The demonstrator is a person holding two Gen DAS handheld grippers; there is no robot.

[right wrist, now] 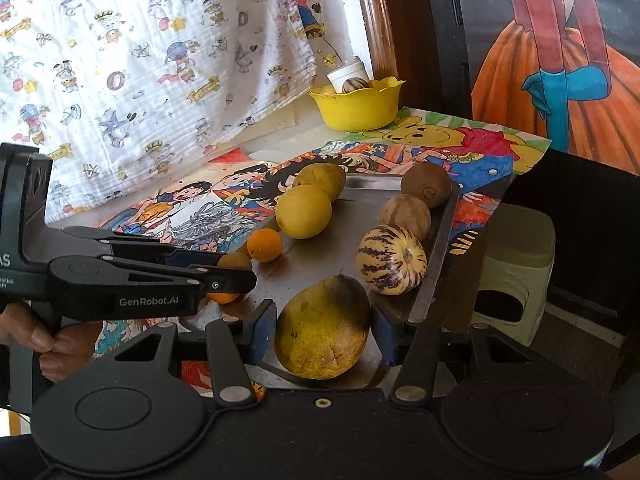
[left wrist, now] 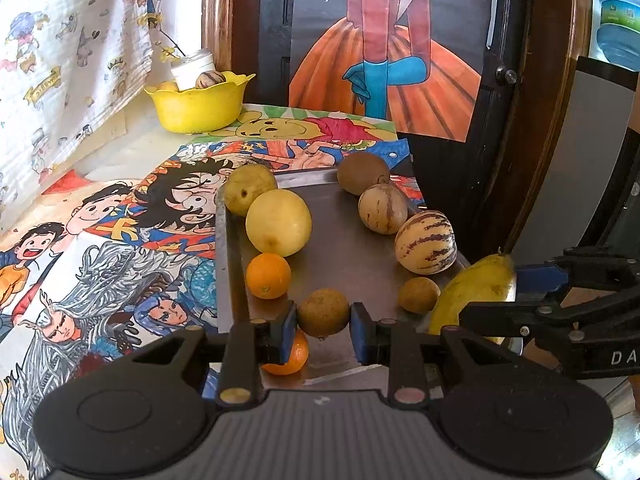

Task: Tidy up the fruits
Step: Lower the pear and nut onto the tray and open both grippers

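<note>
both grippers (left wrist: 323,322) (right wrist: 323,330) around fruit (left wrist: 323,312) on tray (left wrist: 344,240)

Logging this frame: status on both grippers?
Left gripper around brown fruit on tray. Right gripper around yellow mango. Oranges close by left; bowl far back.

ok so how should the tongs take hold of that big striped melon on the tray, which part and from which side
Grip the striped melon across its widest middle, coming from above or from the open center of the tray. It is round and smooth, so a hold off the middle would likely slip. The tray rim lies close behind it and another striped fruit sits against its far side, leaving little room there.
</note>
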